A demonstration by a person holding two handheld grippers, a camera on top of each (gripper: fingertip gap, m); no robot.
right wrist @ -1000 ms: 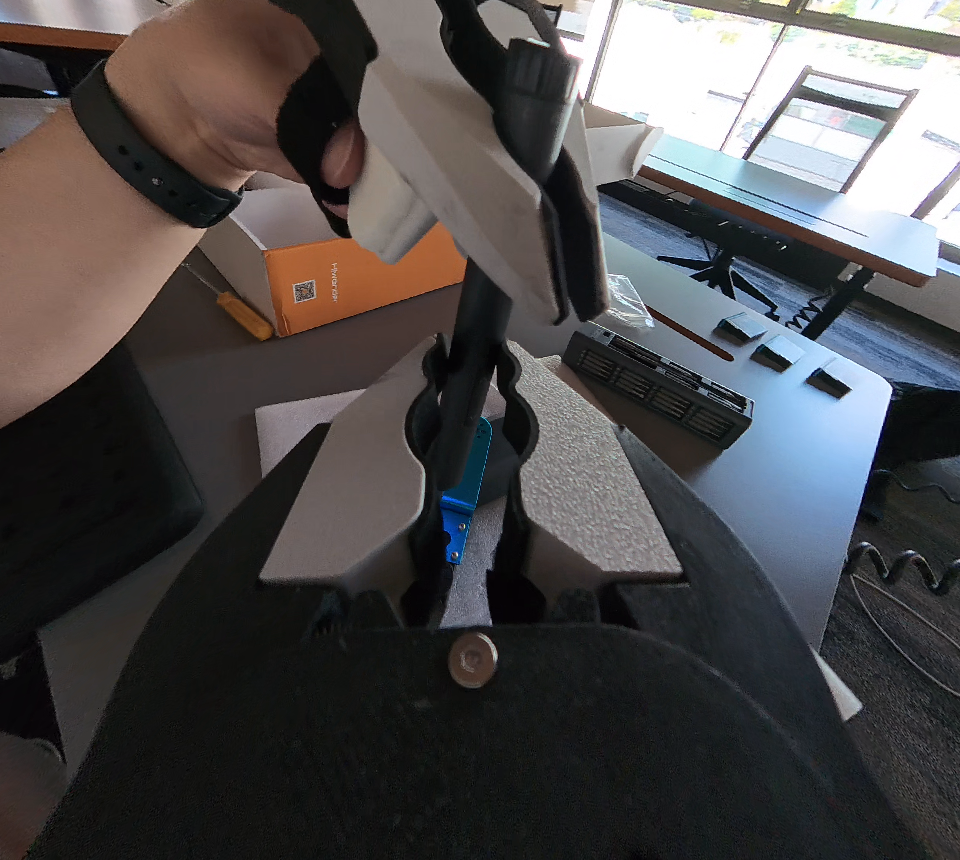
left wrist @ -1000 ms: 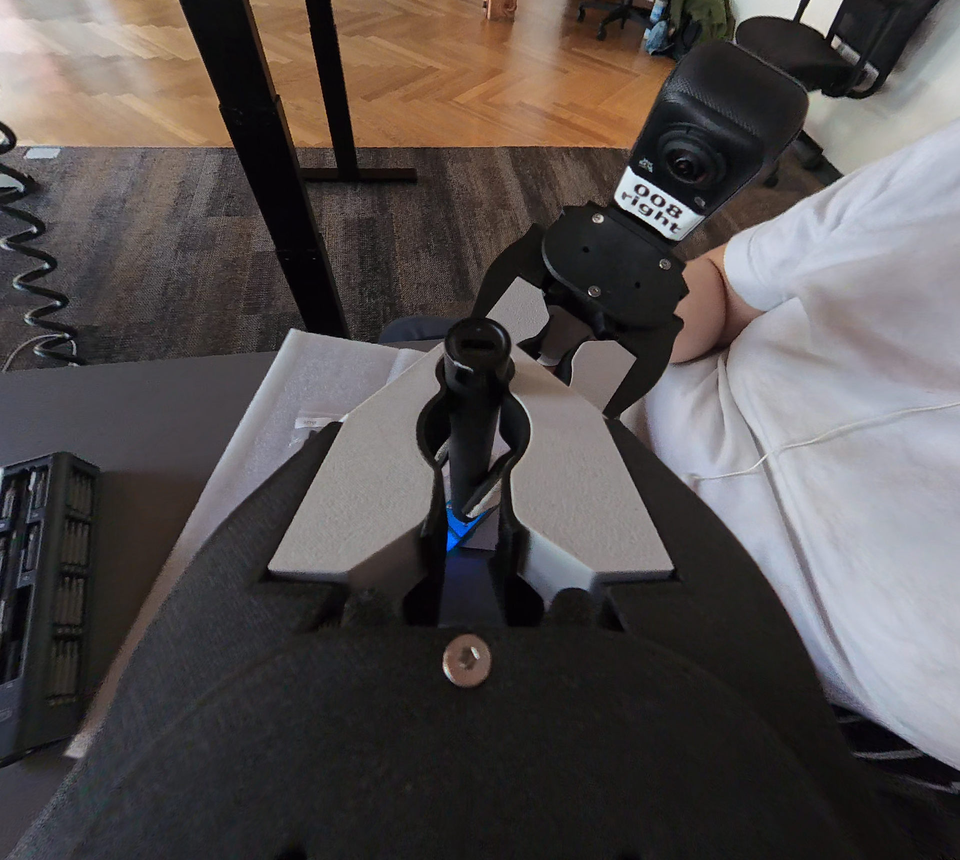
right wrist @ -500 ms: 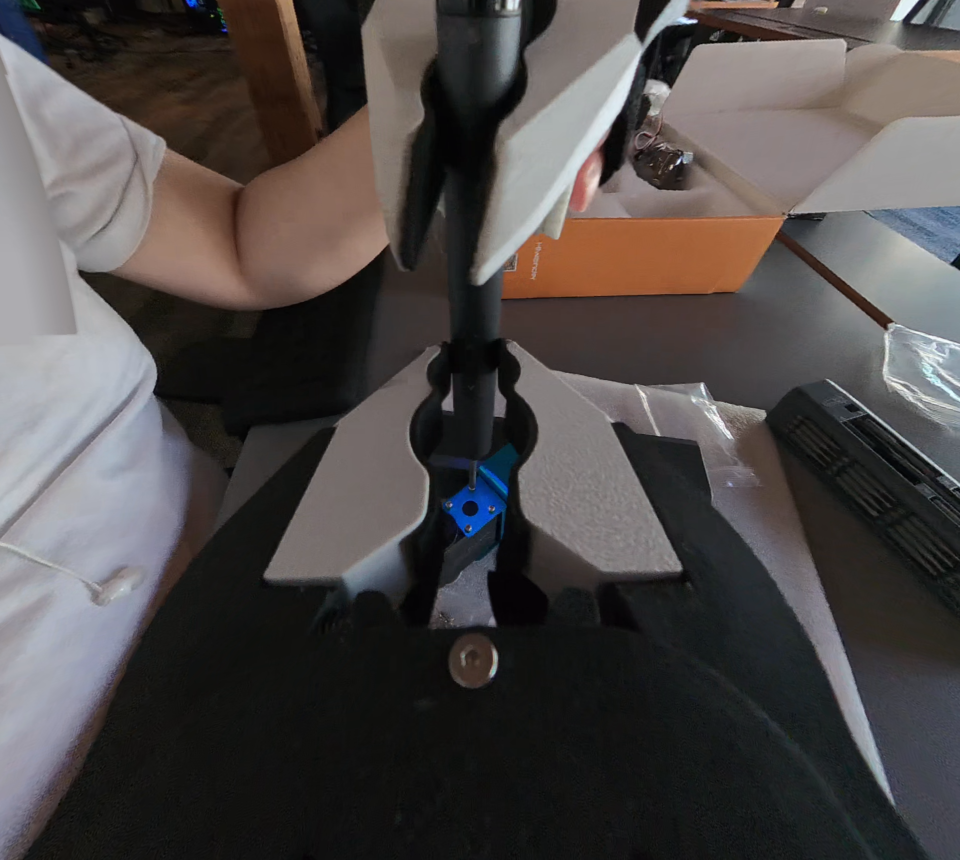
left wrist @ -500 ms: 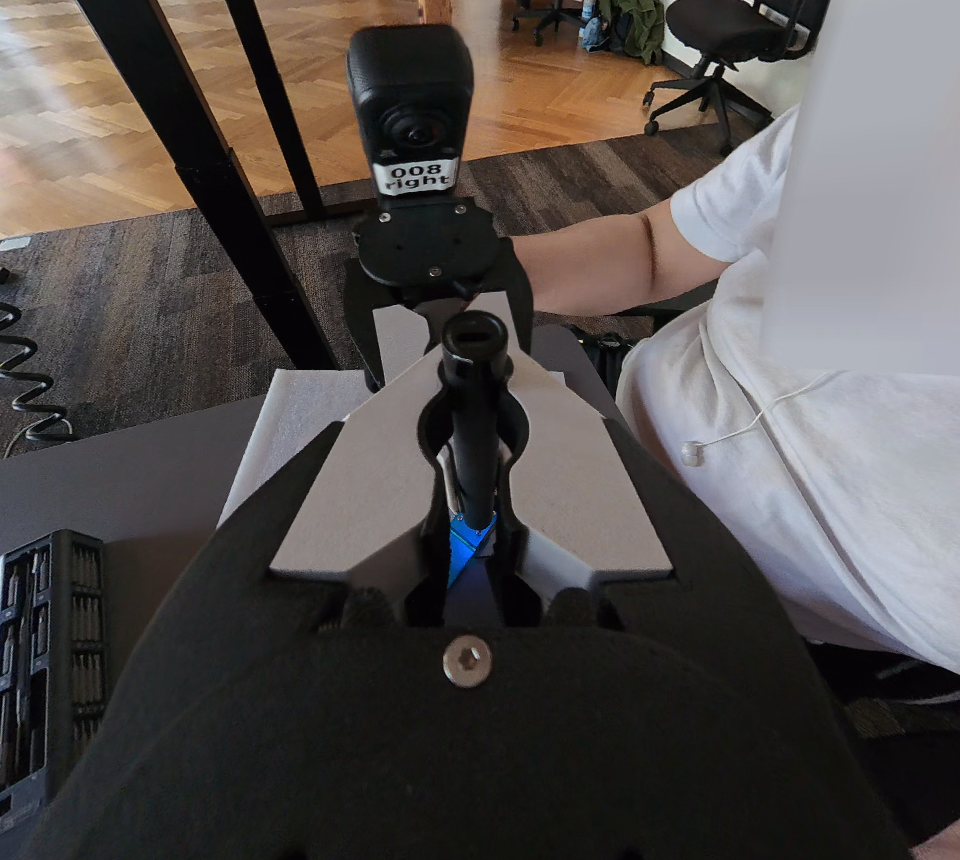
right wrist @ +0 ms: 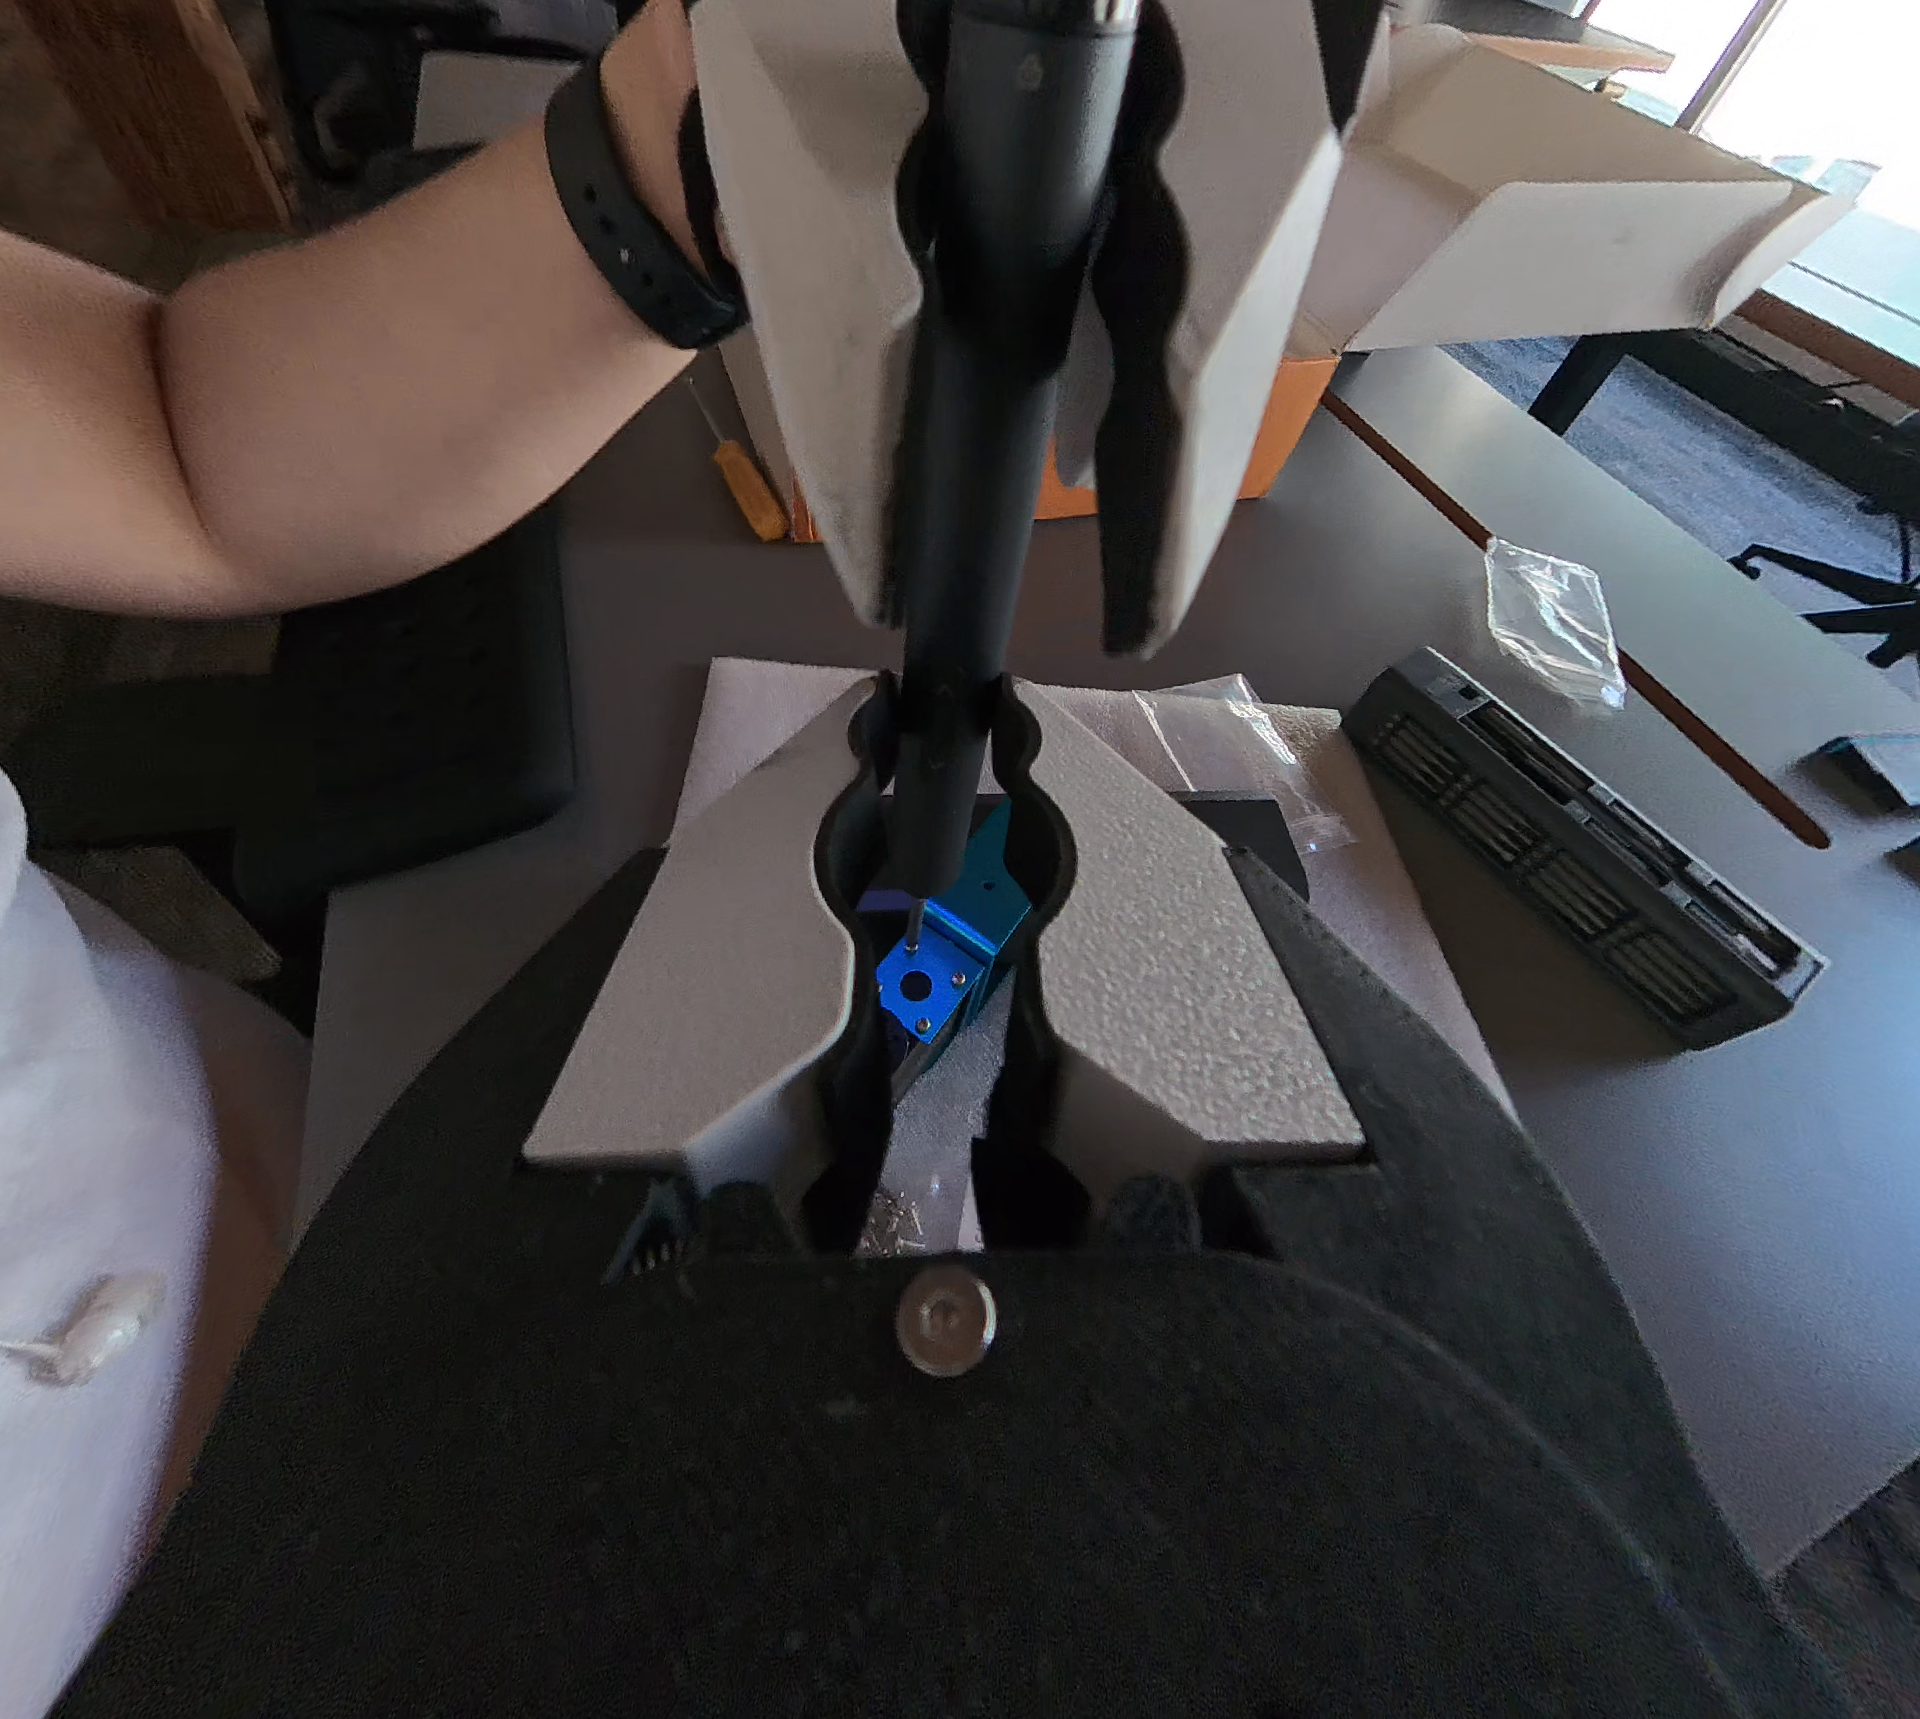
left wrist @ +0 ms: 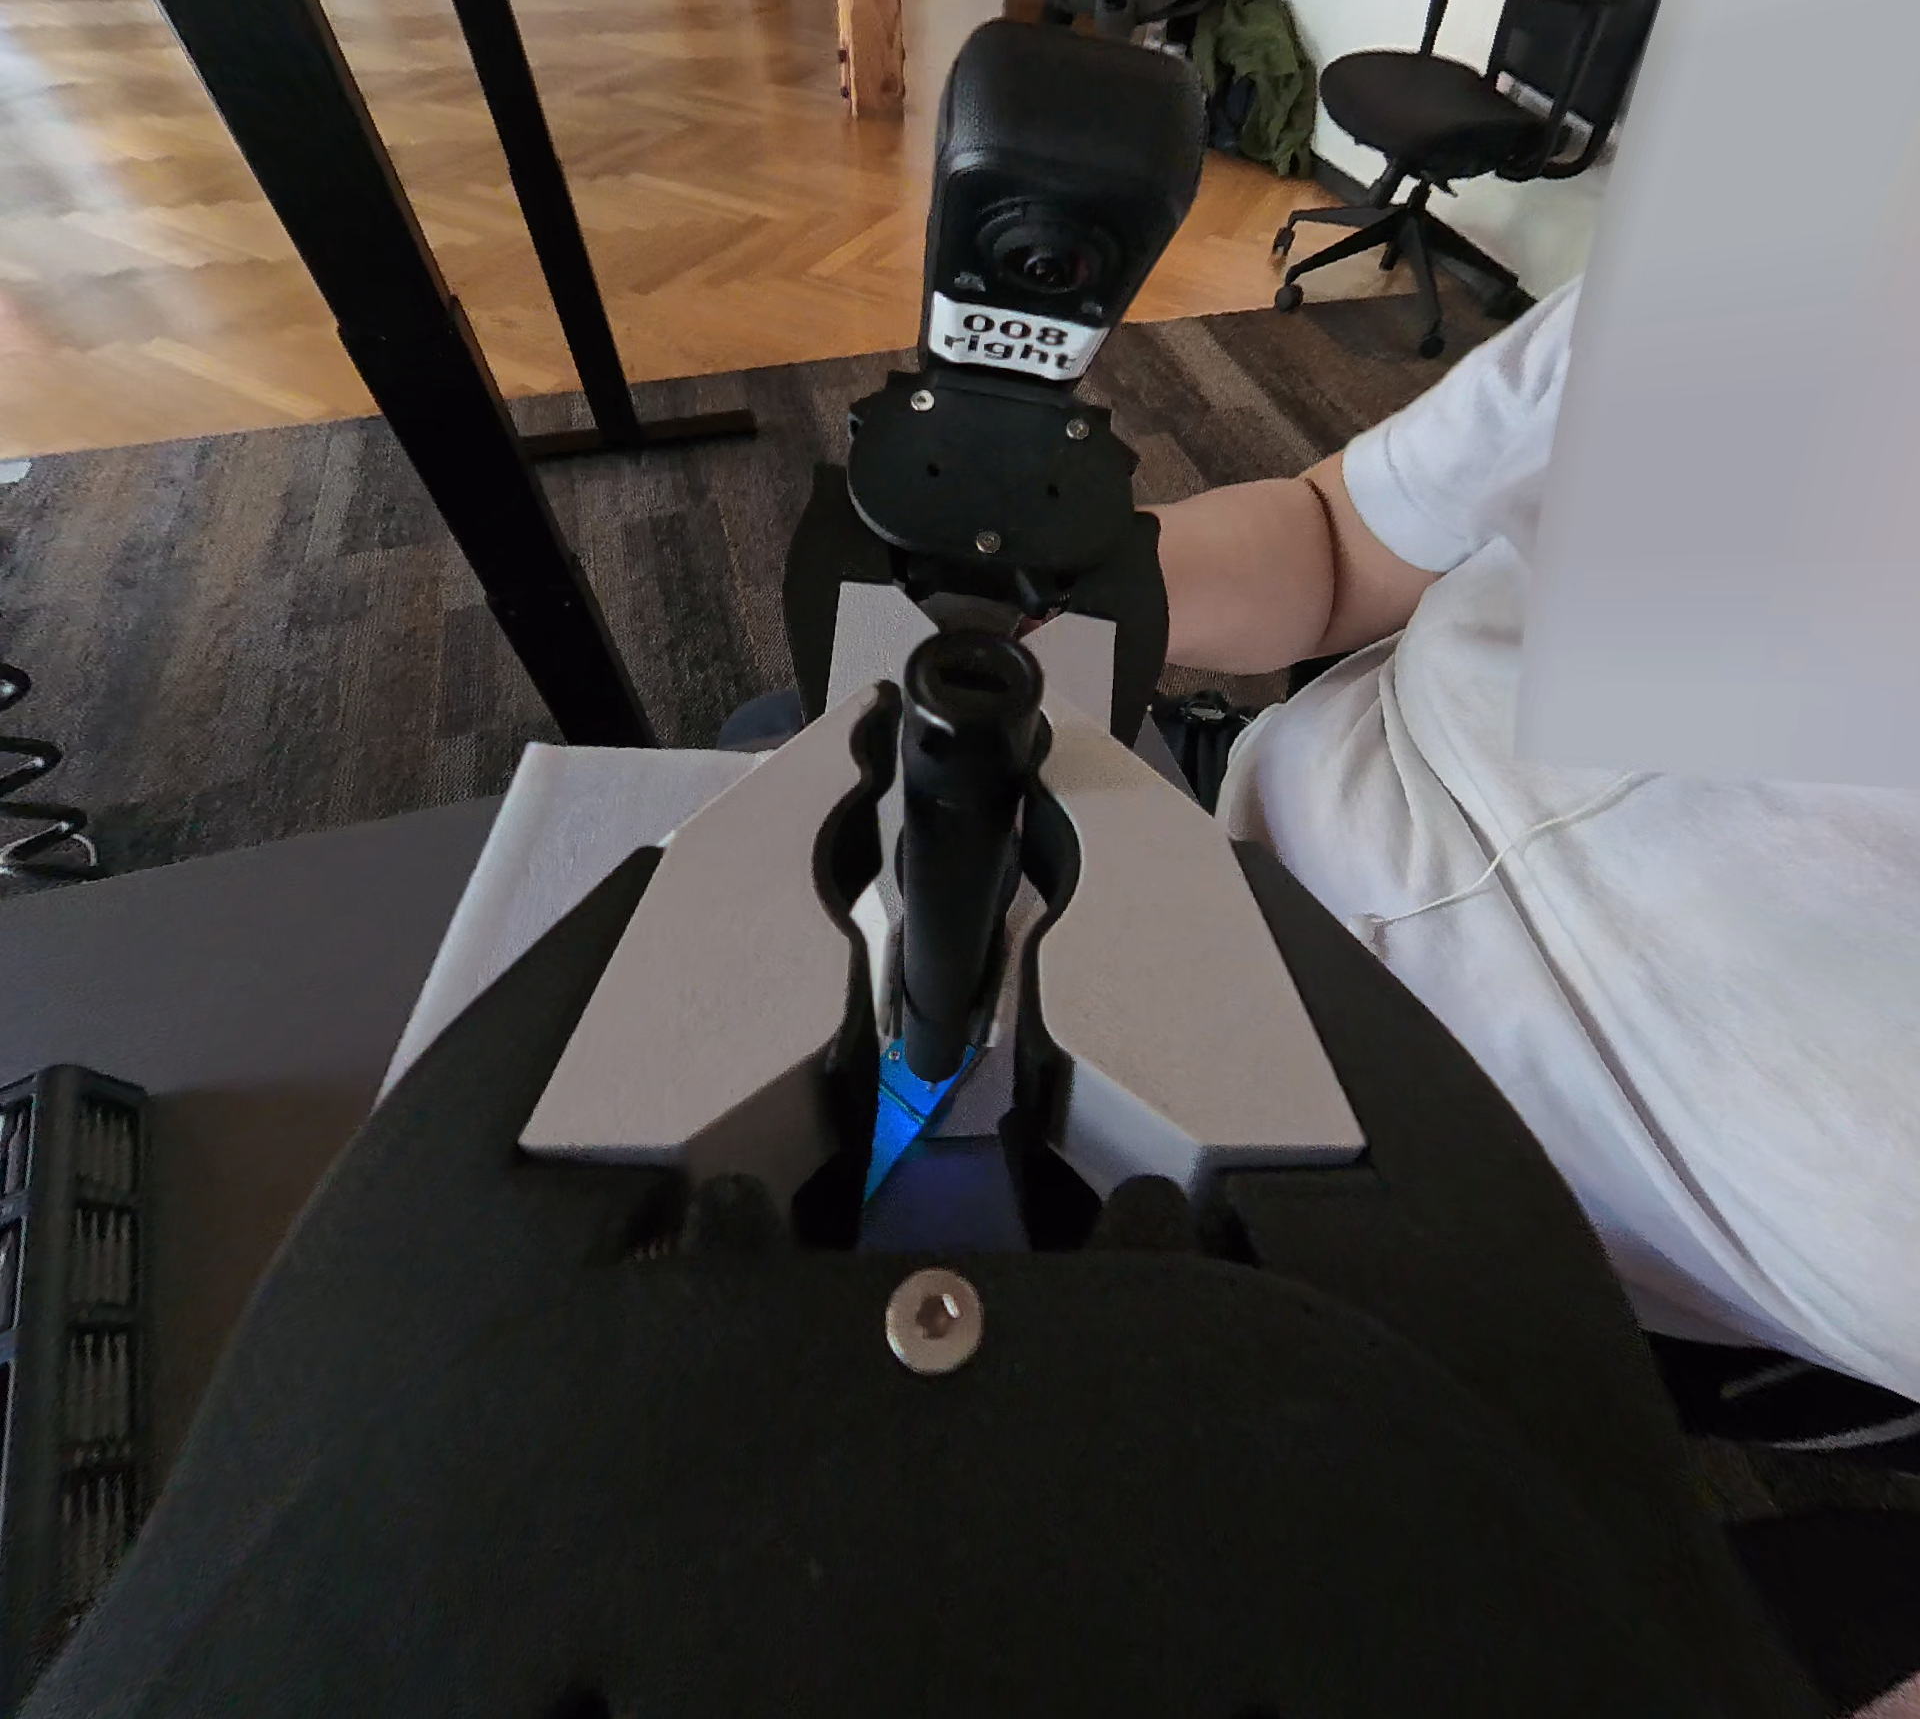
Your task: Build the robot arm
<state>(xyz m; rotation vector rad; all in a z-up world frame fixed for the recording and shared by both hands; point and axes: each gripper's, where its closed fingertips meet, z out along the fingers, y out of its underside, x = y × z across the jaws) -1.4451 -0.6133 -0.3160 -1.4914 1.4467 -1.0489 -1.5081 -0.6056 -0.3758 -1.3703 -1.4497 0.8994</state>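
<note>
A black electric screwdriver [right wrist: 987, 422] stands nearly upright over a small blue metal part [right wrist: 951, 973] that lies on a white foam sheet [right wrist: 769, 703]. Its thin bit touches a corner of the part's top face. My left gripper [left wrist: 961, 724] is shut on the screwdriver [left wrist: 951, 890] near its upper end; it shows from the front in the right wrist view [right wrist: 997, 609]. My right gripper [right wrist: 940, 708] is shut around the screwdriver's lower end, just above the blue part [left wrist: 904, 1119]. It faces the left gripper in the left wrist view [left wrist: 987, 630].
A black bit case [right wrist: 1579, 848] lies on the grey table [right wrist: 1714, 1202] to the right. An orange box with white flaps [right wrist: 1288, 443], a small orange-handled screwdriver [right wrist: 743, 485] and a plastic bag [right wrist: 1553, 609] lie beyond. Loose screws [right wrist: 899, 1238] lie on the foam. A person's arm [right wrist: 364, 402] reaches in from the left. Tip to tip, the grippers are about 8 cm apart.
The two grippers have swung to face each other. The screwdriver went from tilted to nearly upright, and its bit now rests on the blue part's top face.
</note>
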